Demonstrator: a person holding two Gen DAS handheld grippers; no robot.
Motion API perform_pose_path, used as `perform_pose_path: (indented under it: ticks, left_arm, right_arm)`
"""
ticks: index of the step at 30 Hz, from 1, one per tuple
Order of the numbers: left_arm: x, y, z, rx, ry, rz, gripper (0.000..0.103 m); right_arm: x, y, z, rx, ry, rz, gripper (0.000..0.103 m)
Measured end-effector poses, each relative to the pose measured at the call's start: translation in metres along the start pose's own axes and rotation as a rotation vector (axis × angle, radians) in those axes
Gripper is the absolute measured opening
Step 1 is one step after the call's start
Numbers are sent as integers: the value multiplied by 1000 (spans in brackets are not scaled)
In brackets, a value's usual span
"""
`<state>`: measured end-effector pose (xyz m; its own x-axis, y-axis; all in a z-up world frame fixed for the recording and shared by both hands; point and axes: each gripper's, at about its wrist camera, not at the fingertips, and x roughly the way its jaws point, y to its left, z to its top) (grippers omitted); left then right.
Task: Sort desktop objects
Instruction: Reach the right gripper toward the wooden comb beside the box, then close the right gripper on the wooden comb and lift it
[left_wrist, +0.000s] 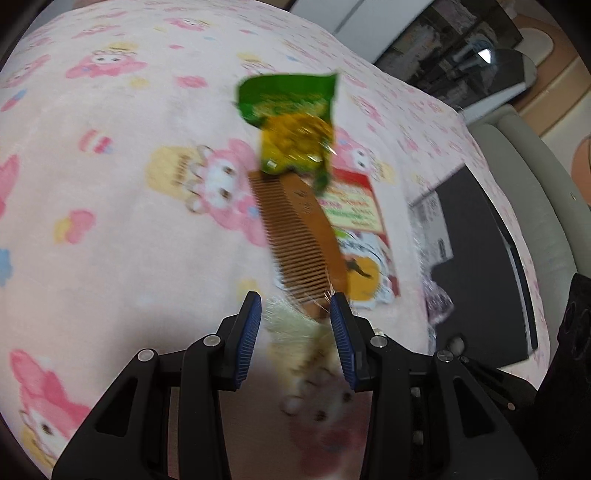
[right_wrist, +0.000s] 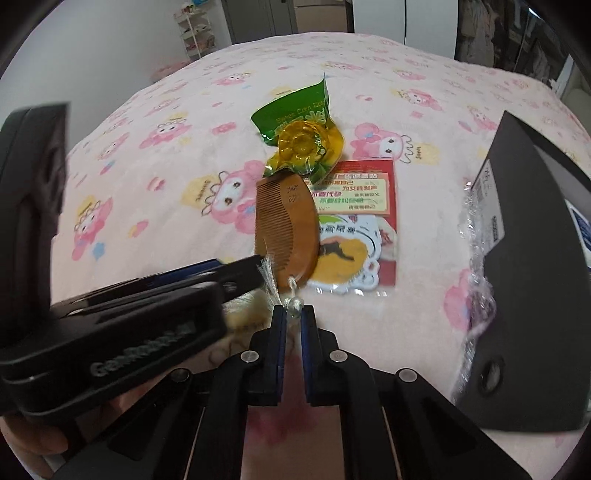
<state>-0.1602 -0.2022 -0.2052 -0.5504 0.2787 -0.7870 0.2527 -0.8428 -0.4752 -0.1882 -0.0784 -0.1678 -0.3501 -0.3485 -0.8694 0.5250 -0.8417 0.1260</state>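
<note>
A brown wooden comb (right_wrist: 286, 221) with a pale tassel (right_wrist: 267, 277) lies on the pink blanket; it also shows in the left wrist view (left_wrist: 299, 236). A green and yellow candy packet (right_wrist: 303, 142) lies just beyond it, also in the left wrist view (left_wrist: 291, 122). A red sticker card (right_wrist: 354, 225) lies right of the comb. My right gripper (right_wrist: 293, 314) is nearly shut around the comb's silver bead and cord. My left gripper (left_wrist: 295, 310) is open, with the tassel (left_wrist: 291, 321) and comb end between its fingers; it also shows at the left of the right wrist view (right_wrist: 243, 273).
A black box (right_wrist: 532, 288) wrapped in clear plastic stands on the blanket to the right, also in the left wrist view (left_wrist: 480, 266). The pink cartoon blanket (right_wrist: 147, 177) covers the whole surface. A white shelf and wardrobes stand beyond it.
</note>
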Motion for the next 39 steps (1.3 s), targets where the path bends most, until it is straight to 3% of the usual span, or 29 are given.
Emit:
perform_pose_path:
  ticks: [6, 14, 18, 22, 24, 26, 30, 34, 39]
  left_arm:
    - [-1, -18, -17, 57, 41, -19, 23]
    - [-21, -23, -30, 43, 29, -66, 23]
    - [-16, -15, -27, 14, 30, -33, 26]
    - [-17, -9, -21, -3, -10, -8, 39]
    - [-16, -6, -17, -10, -35, 3, 39]
    - [-12, -1, -12, -25, -46, 6, 39]
    - [2, 2, -7, -44, -24, -17, 39]
    - [2, -11, -12, 35, -9, 2, 26]
    - [2, -26, -24, 104, 40, 13, 26]
  right_arm:
    - [-19, -5, -19, 11, -13, -11, 6]
    - [-57, -20, -59, 30, -24, -36, 6]
    - [-69, -28, -68, 51, -22, -56, 6]
    - [-67, -36, -67, 96, -9, -49, 9]
    - [-64, -38, -67, 102, -2, -56, 23]
    - [-60, -40, -70, 124, 14, -21, 29]
    - [-45, -39, -76, 163, 76, 84, 31]
    - [-24, -37, -81, 164, 118, 70, 30]
    - [-27, -39, -79, 164, 79, 6, 30]
